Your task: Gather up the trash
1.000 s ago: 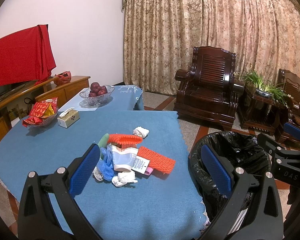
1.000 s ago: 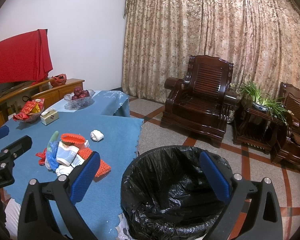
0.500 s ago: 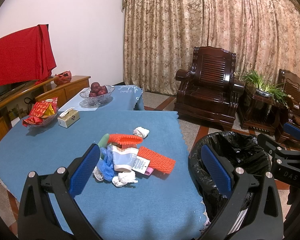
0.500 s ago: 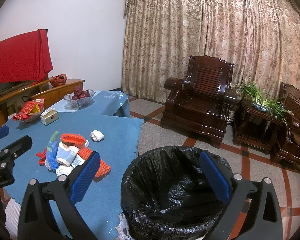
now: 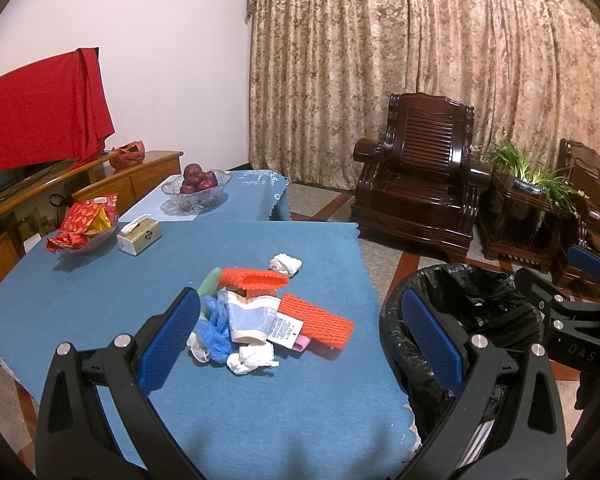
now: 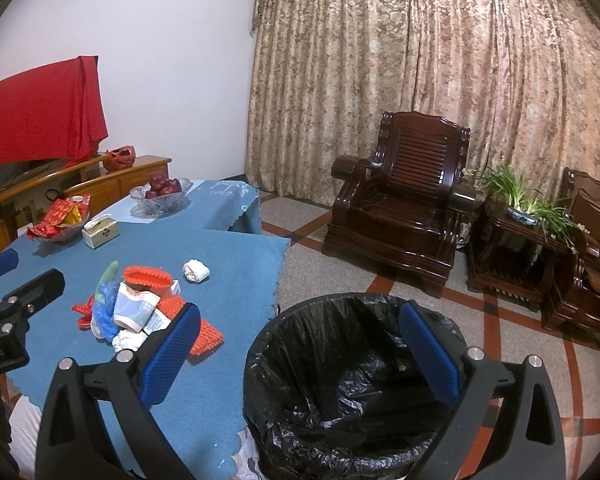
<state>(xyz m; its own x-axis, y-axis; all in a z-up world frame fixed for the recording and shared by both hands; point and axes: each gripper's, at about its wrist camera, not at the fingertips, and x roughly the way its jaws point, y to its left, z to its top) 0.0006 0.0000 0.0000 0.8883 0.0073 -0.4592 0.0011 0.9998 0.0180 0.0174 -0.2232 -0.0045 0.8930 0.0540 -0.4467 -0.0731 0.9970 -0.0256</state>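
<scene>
A pile of trash [image 5: 260,316] lies on the blue table: orange foam nets, a crushed paper cup, a blue plastic bag, white tissue wads. It also shows in the right wrist view [image 6: 140,308]. One crumpled tissue [image 5: 285,264] lies apart behind the pile. A bin with a black bag [image 5: 468,320] stands right of the table; the right wrist view [image 6: 348,384] looks into it. My left gripper [image 5: 300,344] is open and empty, held above the table in front of the pile. My right gripper [image 6: 300,352] is open and empty above the bin's near rim.
On the table's far left stand a tissue box [image 5: 139,235], a glass bowl of red packets [image 5: 85,228] and a fruit bowl [image 5: 195,190]. A dark wooden armchair [image 5: 420,200] and a side table with a plant [image 5: 528,204] stand beyond the bin.
</scene>
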